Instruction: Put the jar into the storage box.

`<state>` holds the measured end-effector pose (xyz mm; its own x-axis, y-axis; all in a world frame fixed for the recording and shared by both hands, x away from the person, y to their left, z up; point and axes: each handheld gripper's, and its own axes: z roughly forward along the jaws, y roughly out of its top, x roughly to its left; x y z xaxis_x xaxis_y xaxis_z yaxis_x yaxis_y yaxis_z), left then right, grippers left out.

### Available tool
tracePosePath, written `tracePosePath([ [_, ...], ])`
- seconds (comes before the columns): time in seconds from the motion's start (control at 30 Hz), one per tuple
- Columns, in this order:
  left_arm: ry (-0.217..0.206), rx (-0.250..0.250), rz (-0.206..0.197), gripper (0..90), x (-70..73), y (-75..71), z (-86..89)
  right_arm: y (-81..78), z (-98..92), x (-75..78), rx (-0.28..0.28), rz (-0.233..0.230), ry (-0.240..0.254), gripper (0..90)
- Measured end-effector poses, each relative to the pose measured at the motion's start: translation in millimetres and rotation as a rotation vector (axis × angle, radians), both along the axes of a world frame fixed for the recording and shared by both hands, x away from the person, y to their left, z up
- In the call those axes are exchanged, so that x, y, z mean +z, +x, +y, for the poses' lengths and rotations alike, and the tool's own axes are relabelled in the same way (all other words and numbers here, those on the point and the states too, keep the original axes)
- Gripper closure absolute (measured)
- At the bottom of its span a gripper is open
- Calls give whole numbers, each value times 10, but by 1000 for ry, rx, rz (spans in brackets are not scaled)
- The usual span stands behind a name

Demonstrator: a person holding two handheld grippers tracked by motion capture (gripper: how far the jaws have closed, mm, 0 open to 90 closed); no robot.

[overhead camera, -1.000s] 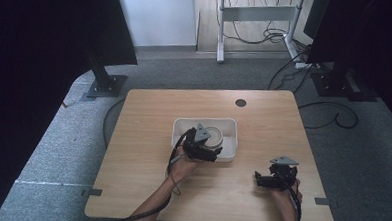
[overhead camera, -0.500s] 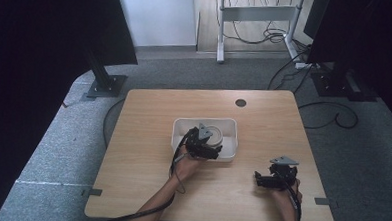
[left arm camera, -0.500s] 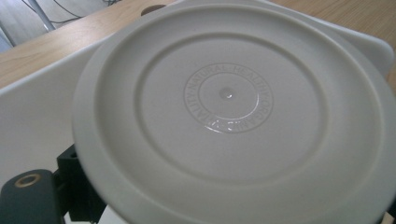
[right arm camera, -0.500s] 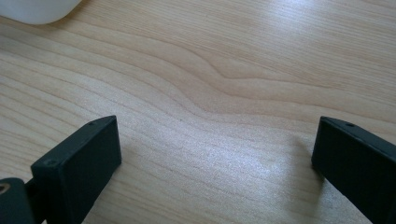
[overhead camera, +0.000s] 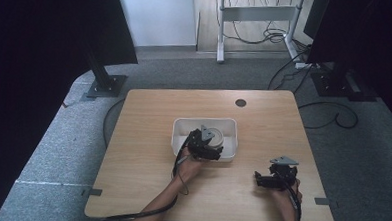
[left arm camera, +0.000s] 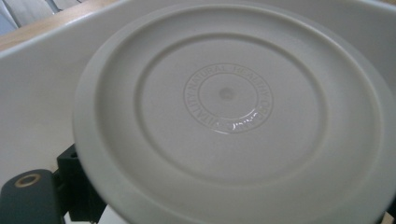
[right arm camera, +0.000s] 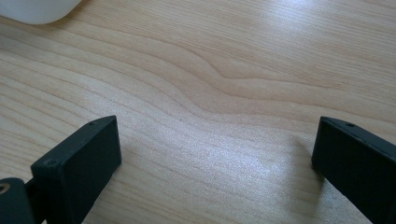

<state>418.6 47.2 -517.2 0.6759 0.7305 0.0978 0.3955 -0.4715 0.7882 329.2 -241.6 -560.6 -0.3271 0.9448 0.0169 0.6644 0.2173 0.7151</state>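
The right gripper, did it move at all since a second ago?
No. The right gripper sits at the same spot near the table's front right edge, just as far from the white bin.

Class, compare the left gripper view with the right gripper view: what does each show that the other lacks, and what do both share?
Left gripper view: a round off-white plate seen close up, with embossed circular lettering at its centre, held over the white bin; one black jaw of the left gripper peeks out beneath the plate's rim.

Right gripper view: the right gripper with its two black jaws wide apart and nothing between them, above bare wood grain.

Both share: the wooden table and a bit of the white bin.
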Motion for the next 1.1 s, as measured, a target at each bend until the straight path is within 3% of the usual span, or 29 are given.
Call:
tracePosePath([
  [0.3, 35, 17, 14, 102, -78, -4, -22, 0, 0, 0, 0, 0, 0, 9],
  [0.6, -30, 33, 91, 100, -85, 73, 48, 0, 0, 0, 0, 0, 0, 9],
  [0.83, -19, 13, 92, 84, -85, 81, 49, 0, 0, 0, 0, 0, 0, 9],
  [1.1, -37, 9, 83, 26, -52, 49, 53, 0, 0, 0, 0, 0, 0, 9],
])
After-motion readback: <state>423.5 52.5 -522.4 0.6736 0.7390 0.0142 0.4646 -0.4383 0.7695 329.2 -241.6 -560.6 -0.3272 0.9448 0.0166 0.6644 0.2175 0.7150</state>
